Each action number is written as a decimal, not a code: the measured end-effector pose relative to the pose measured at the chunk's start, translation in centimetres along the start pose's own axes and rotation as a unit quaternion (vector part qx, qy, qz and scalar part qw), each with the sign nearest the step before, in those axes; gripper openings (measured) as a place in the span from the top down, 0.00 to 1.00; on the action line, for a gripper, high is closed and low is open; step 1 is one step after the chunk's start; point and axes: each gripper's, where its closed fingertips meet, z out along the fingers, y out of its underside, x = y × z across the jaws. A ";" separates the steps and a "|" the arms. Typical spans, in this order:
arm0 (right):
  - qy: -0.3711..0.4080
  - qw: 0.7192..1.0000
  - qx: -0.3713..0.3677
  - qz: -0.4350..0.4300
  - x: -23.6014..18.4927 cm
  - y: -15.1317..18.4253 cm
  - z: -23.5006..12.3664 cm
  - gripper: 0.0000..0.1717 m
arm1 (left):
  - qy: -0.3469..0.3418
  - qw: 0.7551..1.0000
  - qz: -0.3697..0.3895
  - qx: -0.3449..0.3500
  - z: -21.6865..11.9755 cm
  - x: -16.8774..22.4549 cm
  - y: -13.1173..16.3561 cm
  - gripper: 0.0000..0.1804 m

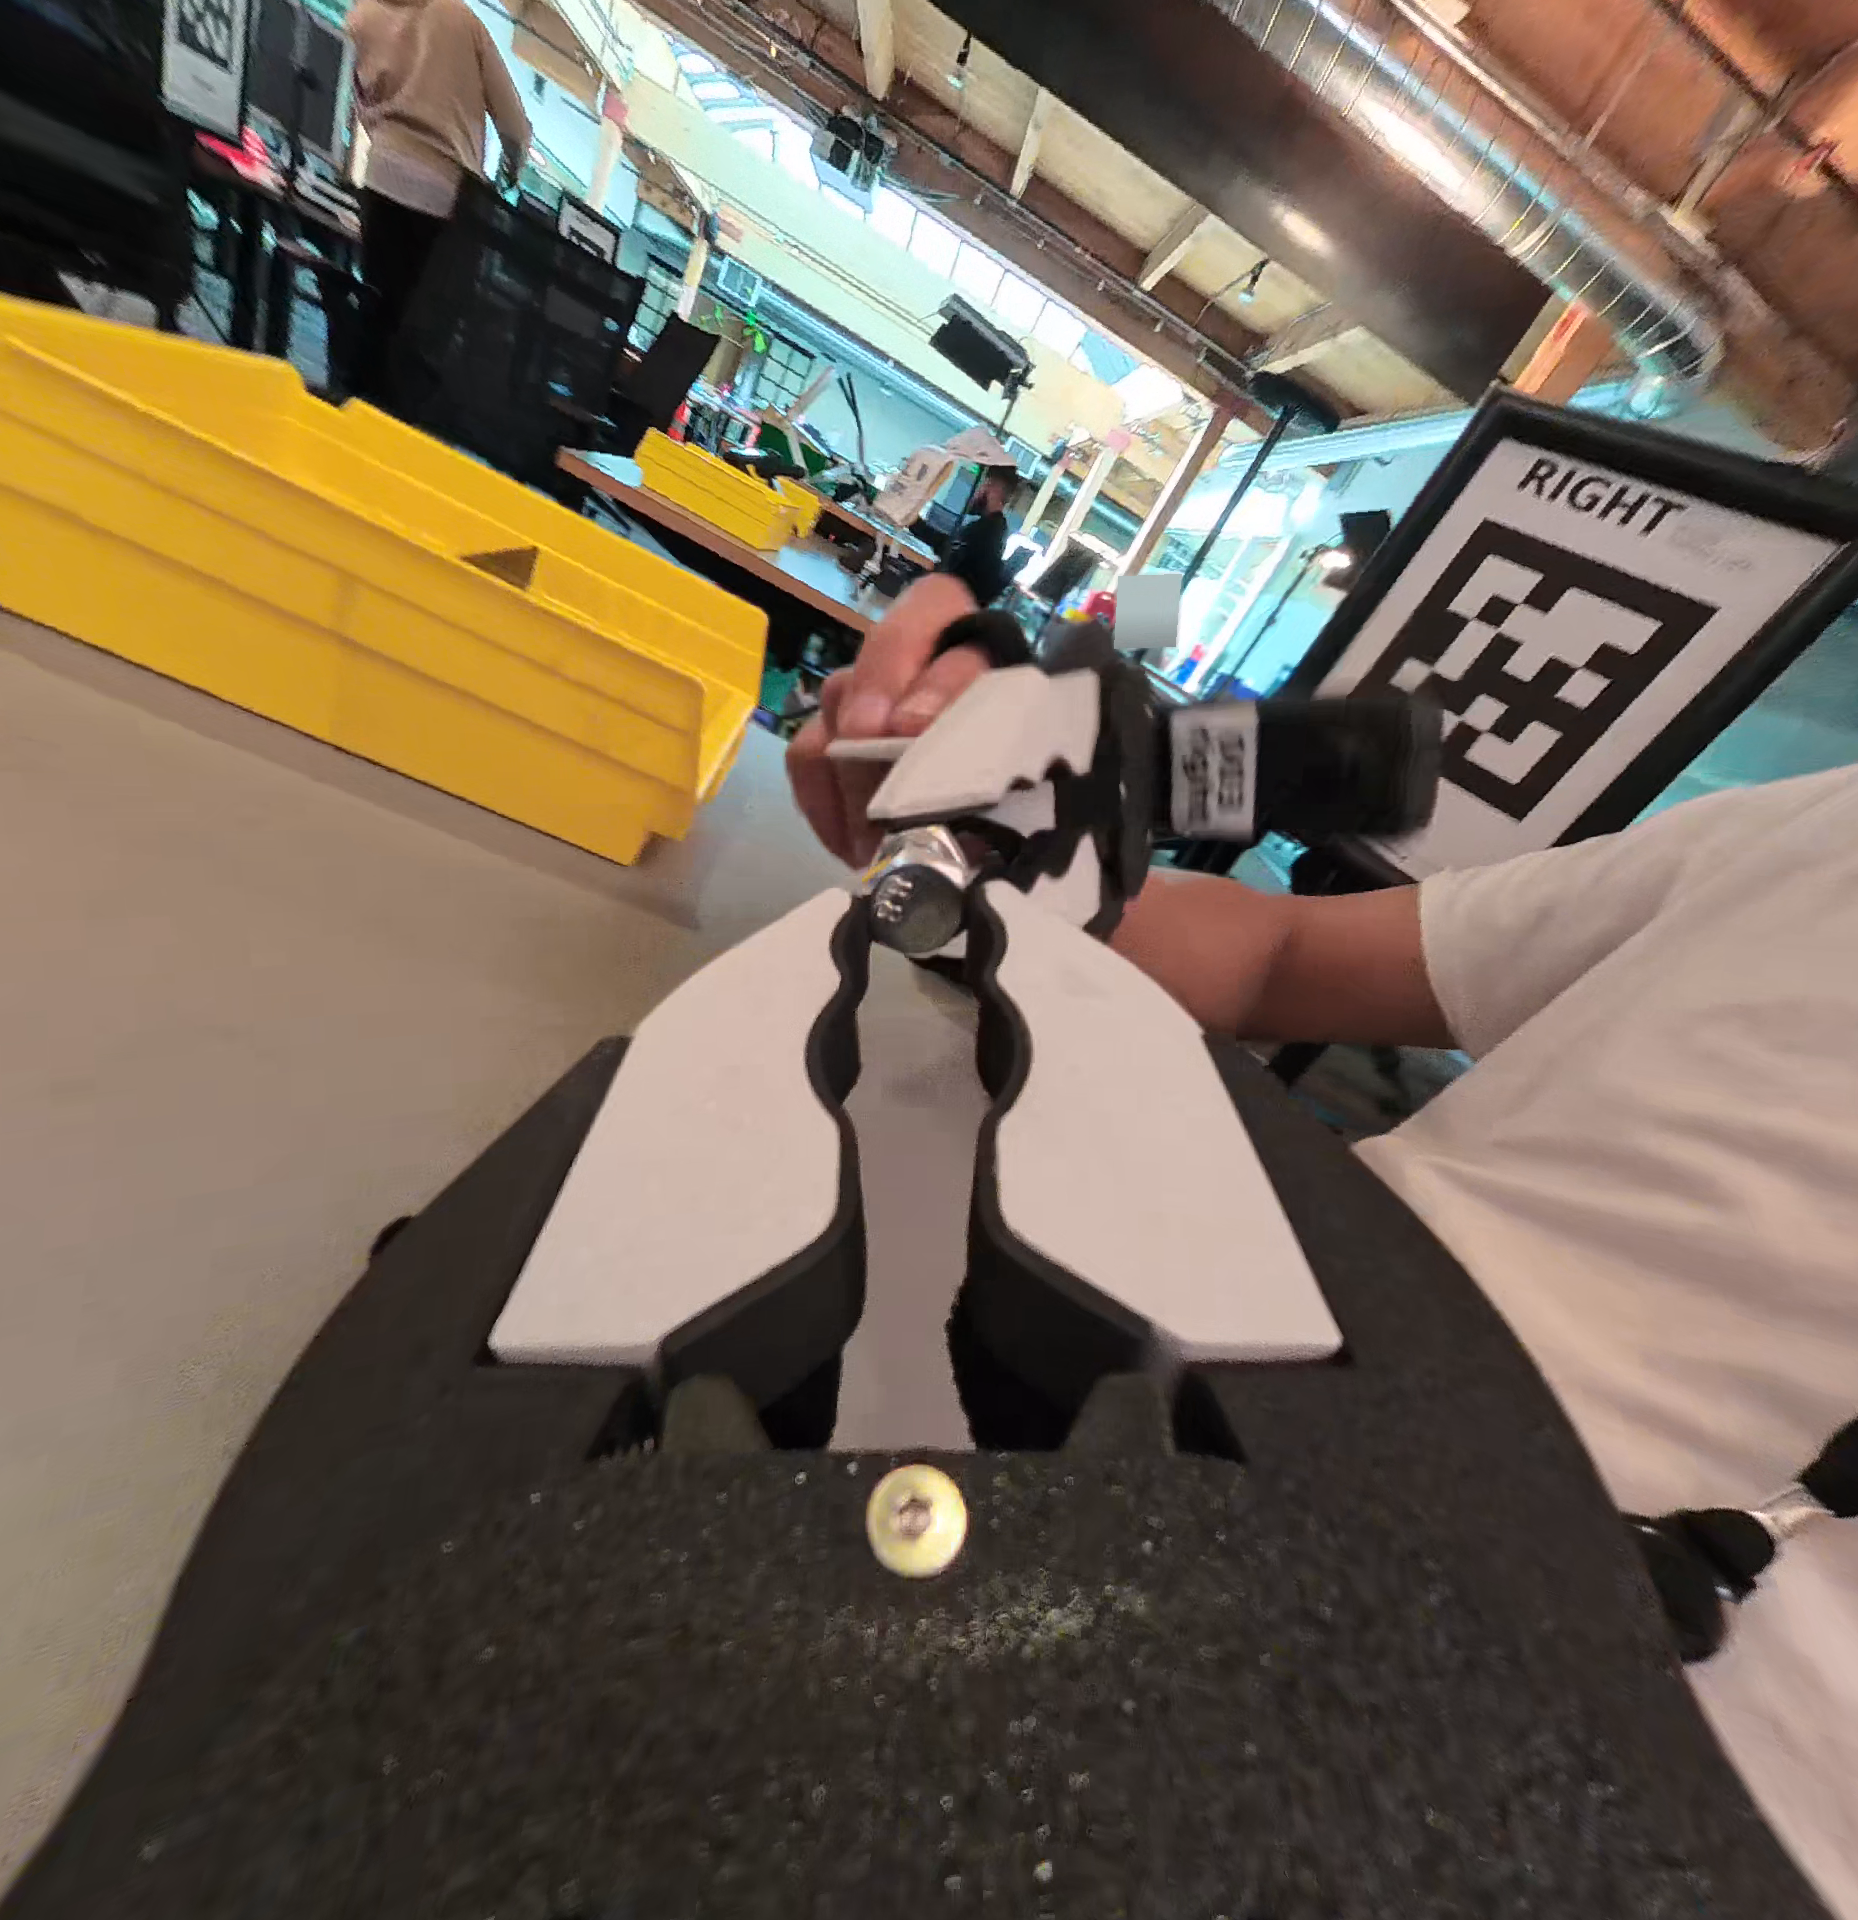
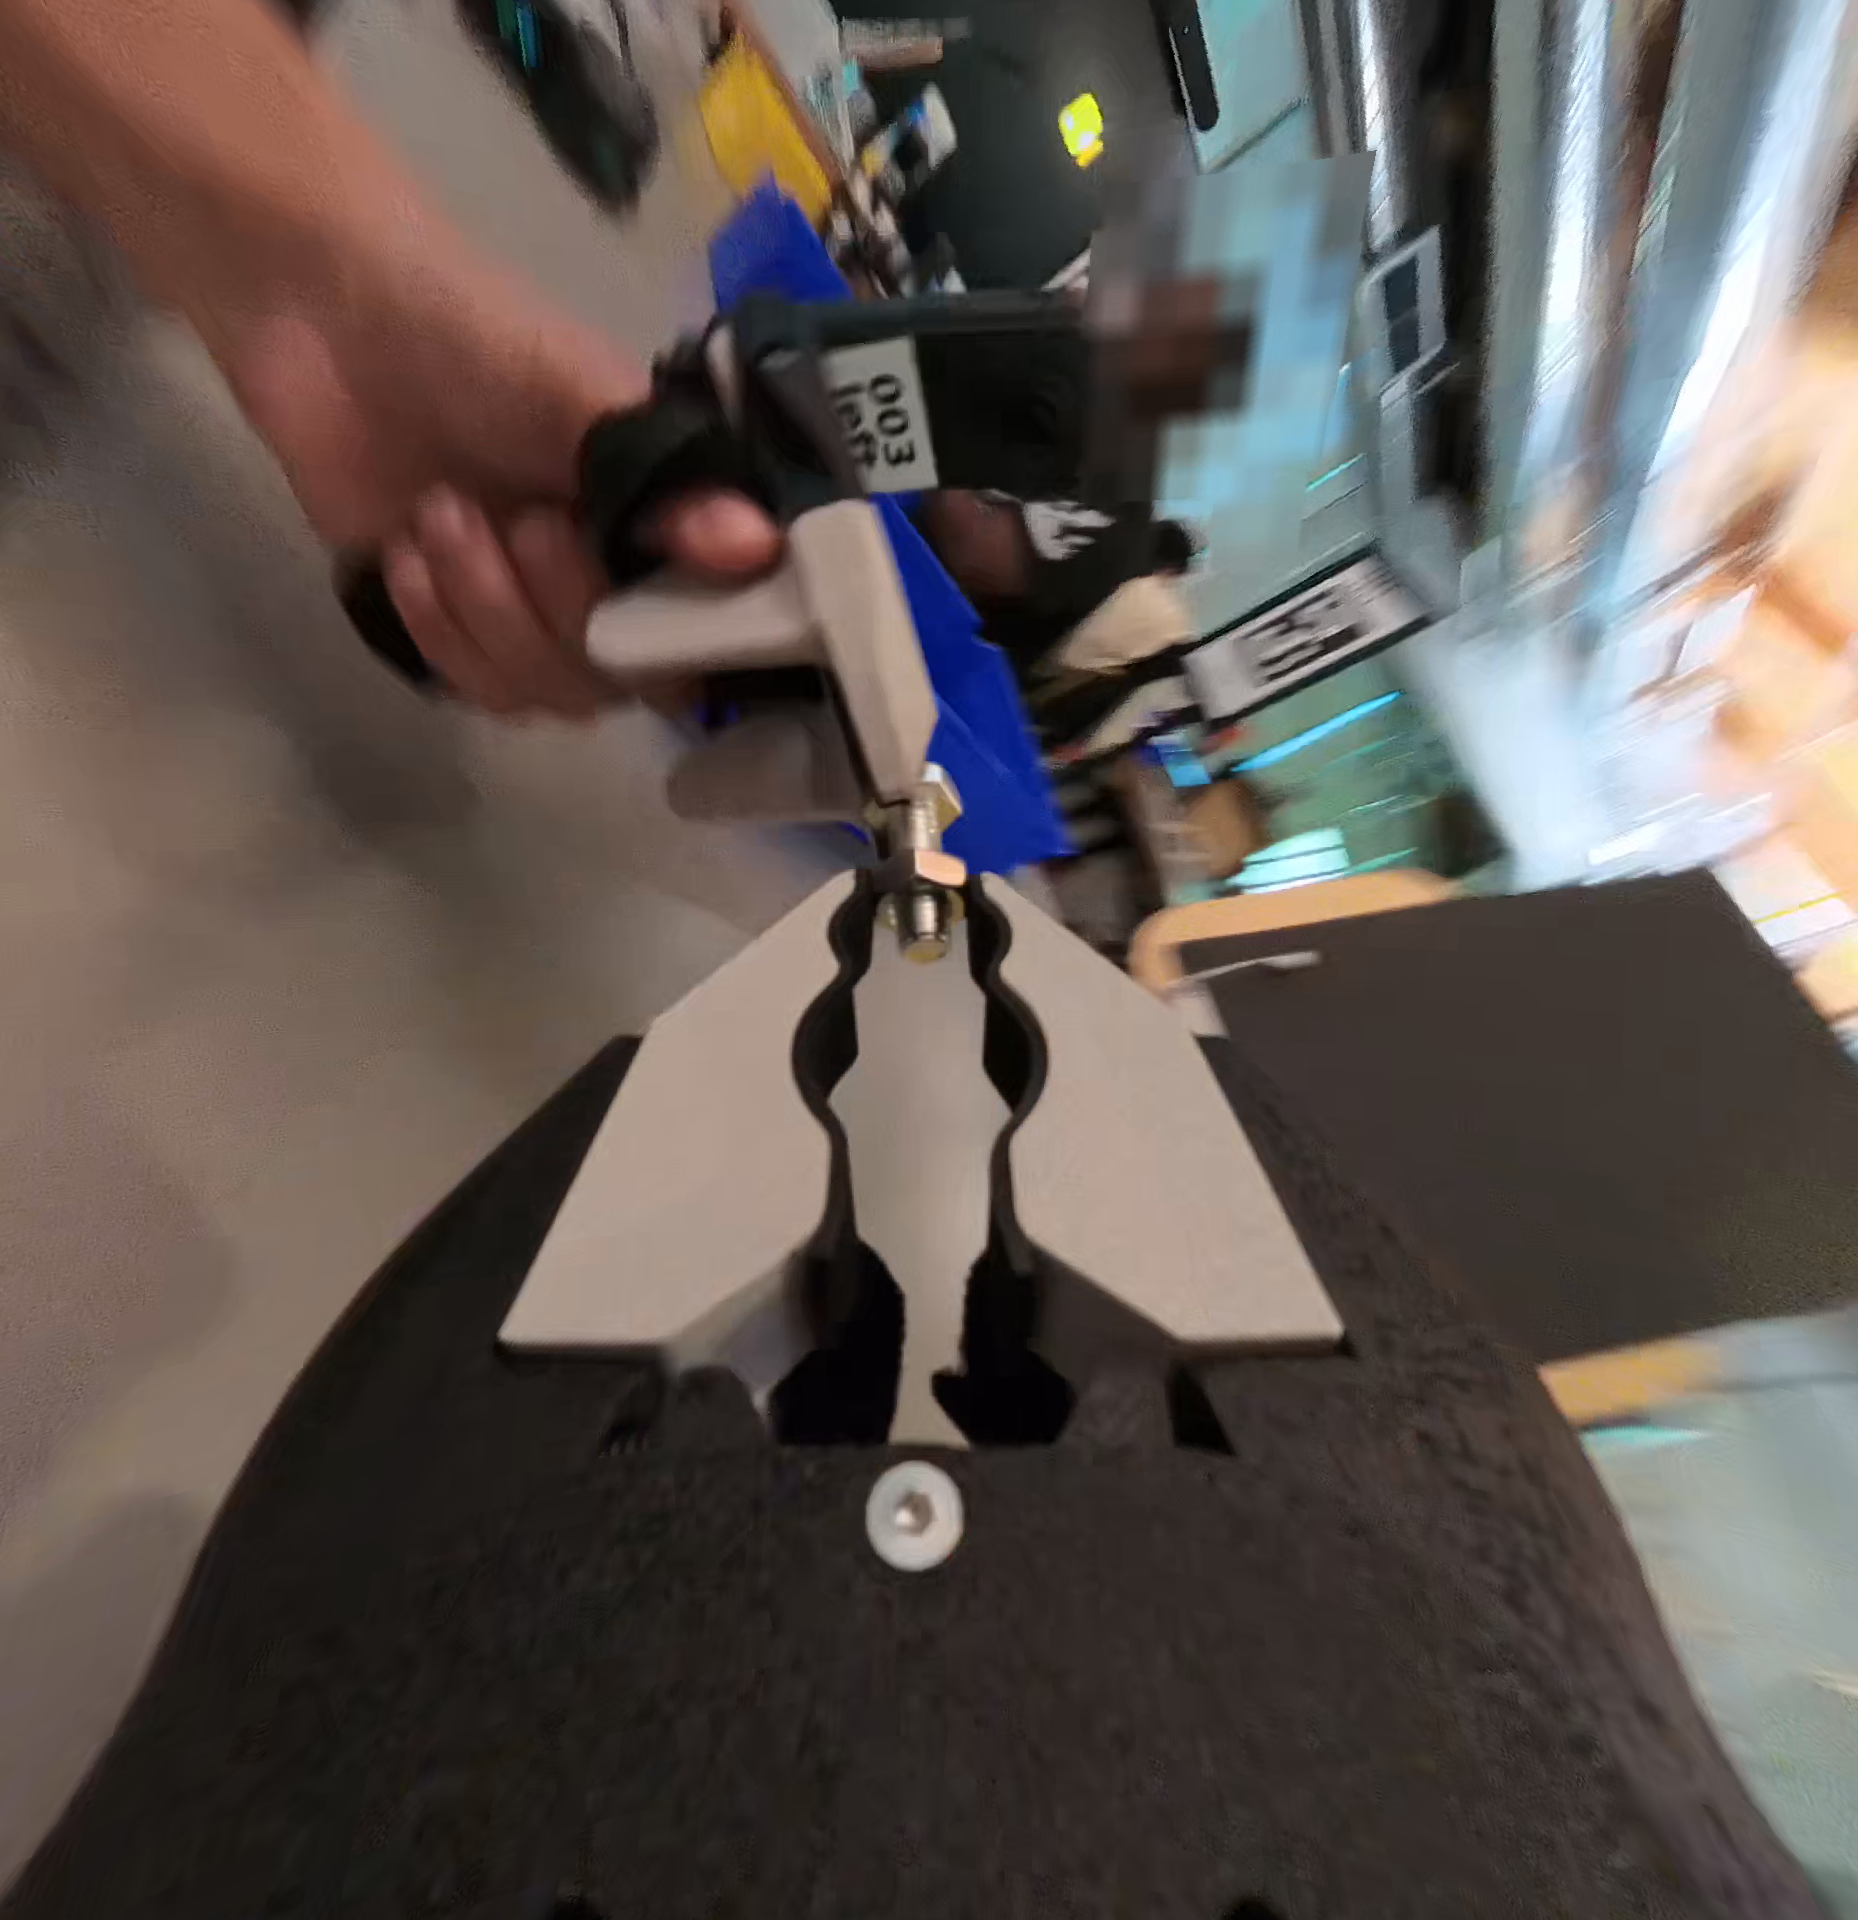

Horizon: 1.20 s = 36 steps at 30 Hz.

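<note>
Both jaws are clamped on one steel bolt (image 1: pixel 917 914). Left gripper (image 1: pixel 917 925) pinches its head. Right gripper (image 2: pixel 917 914) grips the nut (image 2: pixel 930 868) at the threaded end.

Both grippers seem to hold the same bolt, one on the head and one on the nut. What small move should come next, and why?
Probably a small wrist turn of the right gripper on the nut, while the left gripper keeps the bolt head fixed. Each grips its own end, and bare thread shows between nut and head.

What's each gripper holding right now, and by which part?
Both grip one silver bolt. Left gripper clamps its head between the fingers. Right gripper clamps the nut on its threaded end.
</note>
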 end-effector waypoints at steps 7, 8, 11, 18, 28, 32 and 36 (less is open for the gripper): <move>0.107 0.964 -0.025 -0.241 0.0 0.4 -0.6 0.88 | 0.012 0.999 -0.042 -0.017 0.4 -0.2 0.8 0.90; 0.113 0.972 -0.021 -0.205 0.4 0.4 -0.6 0.84 | 0.013 0.999 -0.037 -0.014 0.2 -0.1 0.6 0.90; 0.080 0.997 -0.001 -0.007 1.0 0.6 -0.4 0.70 | 0.009 1.000 -0.007 0.009 -0.7 0.1 -0.6 0.90; -0.187 0.766 0.089 0.608 -1.1 0.0 1.3 0.67 | -0.043 0.993 0.112 -0.002 -2.8 -0.7 -1.4 0.90; -0.327 0.444 0.165 0.818 -0.6 -0.7 1.2 0.79 | -0.055 0.982 0.177 -0.039 -1.8 -0.9 -0.1 0.90; -0.286 0.515 0.144 0.795 -0.5 0.1 1.5 0.90 | -0.068 0.980 0.178 -0.051 -1.4 -1.5 0.2 0.90; -0.227 0.690 0.115 0.677 -0.4 0.4 1.5 0.90 | -0.062 0.988 0.135 -0.050 -1.4 -1.7 0.4 0.90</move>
